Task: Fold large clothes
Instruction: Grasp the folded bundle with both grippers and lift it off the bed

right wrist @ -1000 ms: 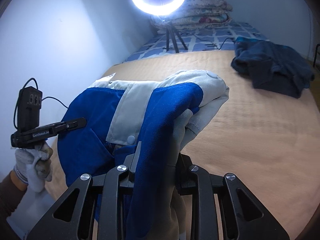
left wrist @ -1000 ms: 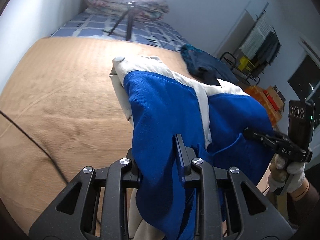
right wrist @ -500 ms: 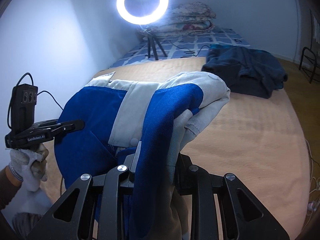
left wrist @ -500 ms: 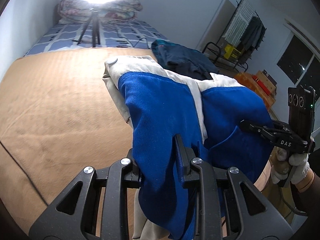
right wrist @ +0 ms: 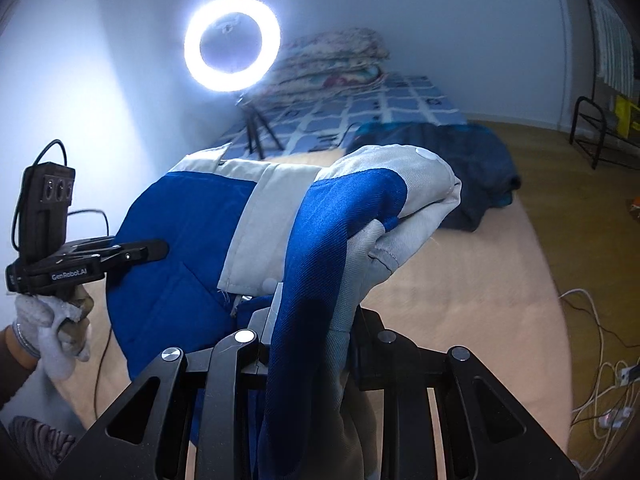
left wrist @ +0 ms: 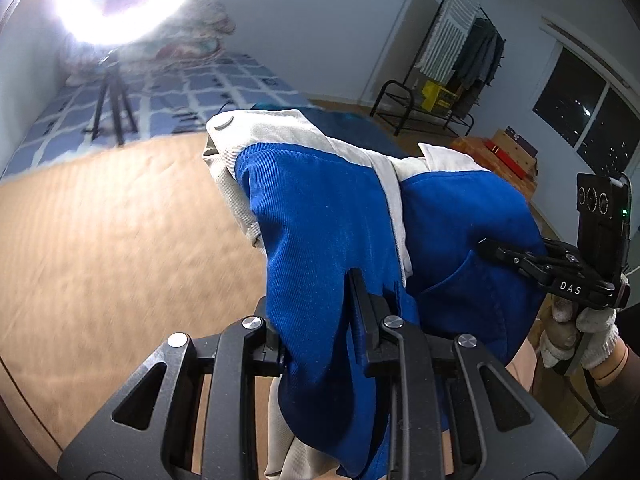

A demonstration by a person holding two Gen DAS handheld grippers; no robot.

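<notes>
Both tools (left wrist: 320, 312) (right wrist: 312, 312) pinch the blue-and-grey jacket (left wrist: 328, 216); only the left view shows the window (left wrist: 576, 108).

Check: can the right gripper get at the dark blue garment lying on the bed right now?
Probably not as things stand: the right gripper is shut on the blue and white jacket, which drapes between it and the dark blue garment.

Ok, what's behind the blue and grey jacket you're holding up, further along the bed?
Behind the blue and grey jacket, a dark blue garment lies crumpled on the tan blanket. Further back stand a ring light and stacked quilts. The jacket hides the blanket directly beneath it.
</notes>
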